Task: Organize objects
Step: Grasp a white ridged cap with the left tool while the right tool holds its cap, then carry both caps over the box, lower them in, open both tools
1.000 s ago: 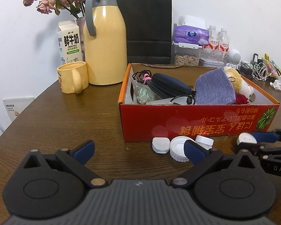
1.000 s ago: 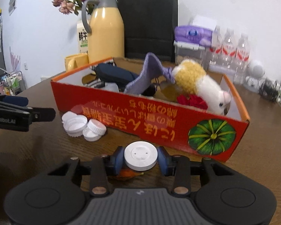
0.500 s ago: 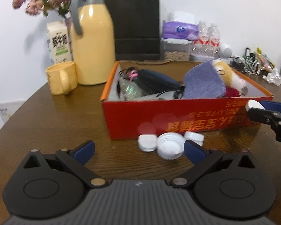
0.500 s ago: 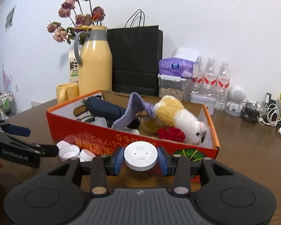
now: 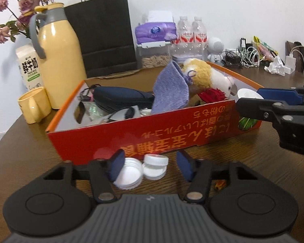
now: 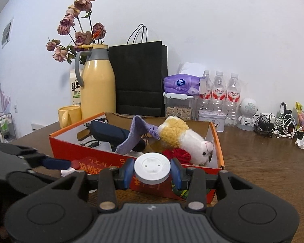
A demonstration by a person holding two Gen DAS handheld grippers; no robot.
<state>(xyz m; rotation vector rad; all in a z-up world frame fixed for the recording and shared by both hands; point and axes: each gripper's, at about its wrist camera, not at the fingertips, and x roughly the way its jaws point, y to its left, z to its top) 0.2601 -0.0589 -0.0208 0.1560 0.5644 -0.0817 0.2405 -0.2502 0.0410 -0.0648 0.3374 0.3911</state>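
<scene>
Gripping a white cap (image 6: 152,167) flat face up, right gripper (image 6: 152,172); left gripper (image 5: 150,165) spread, seemingly empty.

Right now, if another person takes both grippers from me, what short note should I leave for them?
Right gripper: shut on a round flat white plastic lid, held above the near right corner of the red cardboard box.
Left gripper: open, low over the brown wooden table, fingers either side of two white screw caps lying in front of the box.
Done: lid lifted off the table.
Left: drop the lid into the box, then grasp the two caps and box them too.
</scene>
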